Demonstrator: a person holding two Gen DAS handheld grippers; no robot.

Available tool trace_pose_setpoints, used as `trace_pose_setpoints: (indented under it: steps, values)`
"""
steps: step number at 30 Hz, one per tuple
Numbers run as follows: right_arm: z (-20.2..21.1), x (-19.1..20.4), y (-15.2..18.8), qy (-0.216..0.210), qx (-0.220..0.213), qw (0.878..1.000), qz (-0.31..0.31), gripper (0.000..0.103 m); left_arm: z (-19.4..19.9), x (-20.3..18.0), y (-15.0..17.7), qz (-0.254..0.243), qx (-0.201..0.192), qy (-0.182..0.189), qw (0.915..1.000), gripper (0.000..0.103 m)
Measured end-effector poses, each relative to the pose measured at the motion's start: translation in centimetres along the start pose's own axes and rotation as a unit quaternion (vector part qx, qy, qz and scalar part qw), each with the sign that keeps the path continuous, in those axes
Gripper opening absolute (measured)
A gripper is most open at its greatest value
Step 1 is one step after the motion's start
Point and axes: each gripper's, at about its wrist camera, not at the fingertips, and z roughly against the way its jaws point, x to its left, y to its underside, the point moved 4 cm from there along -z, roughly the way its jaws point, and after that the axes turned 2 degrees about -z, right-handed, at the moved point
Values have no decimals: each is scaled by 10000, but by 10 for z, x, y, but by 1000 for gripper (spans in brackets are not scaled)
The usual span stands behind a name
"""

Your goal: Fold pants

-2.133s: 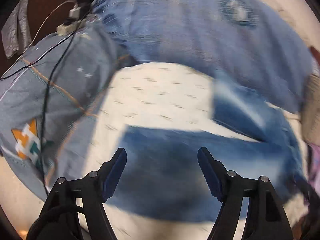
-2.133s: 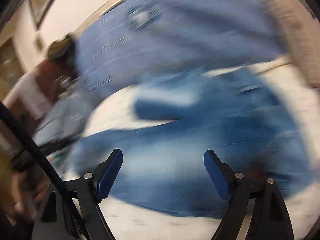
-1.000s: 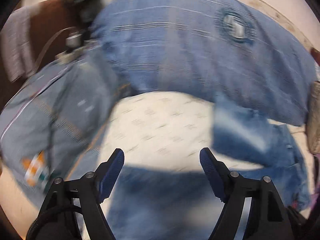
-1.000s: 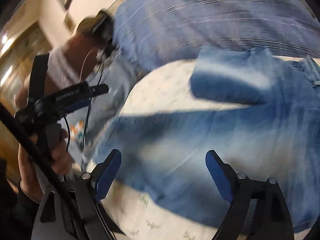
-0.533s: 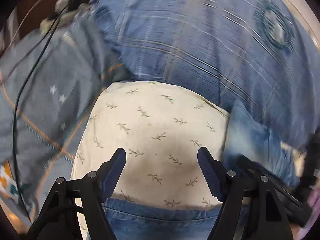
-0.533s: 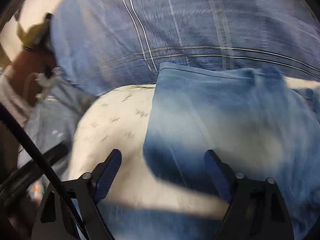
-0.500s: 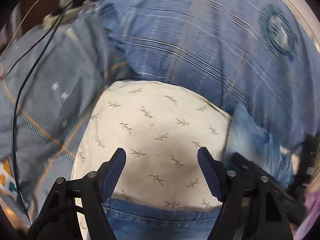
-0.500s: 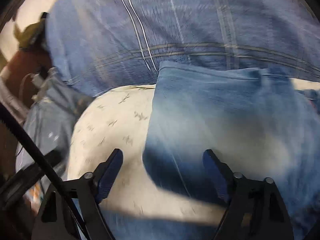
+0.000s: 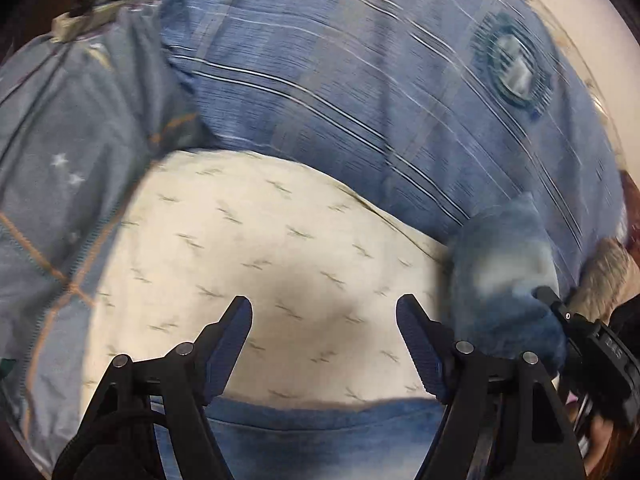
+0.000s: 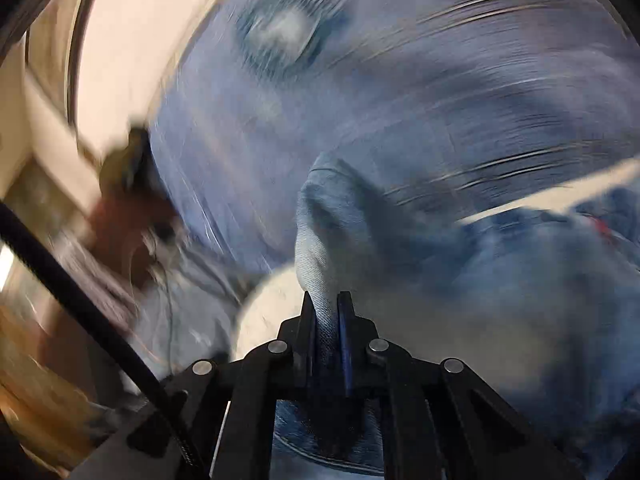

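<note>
the left gripper (image 9: 324, 344) hangs with its jaws spread wide and nothing between them, over a broad bare stretch of cream sheet with a small leaf print (image 9: 256, 264). that open patch is hemmed in on three sides: a blue striped pillow (image 9: 360, 88) with a round badge lies along its far edge, a grey-blue quilt with stars and orange lines (image 9: 60, 168) runs down its left edge, and a straight hem of the blue jeans (image 9: 320, 432) crosses the near edge just below the fingertips. a white power strip (image 9: 88, 16) sits at the far left corner beyond the quilt.

at the right of the left wrist view a second part of the jeans stands bunched up off the sheet, faded pale in the middle and darker at its lower side, with the black right gripper (image 9: 560, 304) at its right edge. in the right wrist view, which is heavily smeared, the right gripper (image 10: 325, 312) is clenched on a fold of that denim (image 10: 320, 248): the pale cloth rises in a narrow ridge straight out of the closed jaws, and the rest of the jeans spreads away to the right and below the gripper.
</note>
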Motion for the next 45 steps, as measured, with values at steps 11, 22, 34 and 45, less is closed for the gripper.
trace_pose_setpoints:
  steps: [11, 22, 34, 45]
  values:
    - [14, -115, 28, 3045, 482, 9501, 470, 37, -48, -39, 33, -522, 633, 296, 9962, 75]
    - [-60, 11, 52, 1869, 1343, 9330, 2767, 79, -40, -18, 21, -360, 397, -735, 9959, 74]
    - [-2, 15, 19, 489, 557, 9845, 1590, 12, -42, -30, 26, 7, 628, 591, 9963, 75]
    - [-27, -12, 76, 270, 1084, 9870, 1153, 12, -89, -4, 43, 1149, 1245, 1378, 9759, 77]
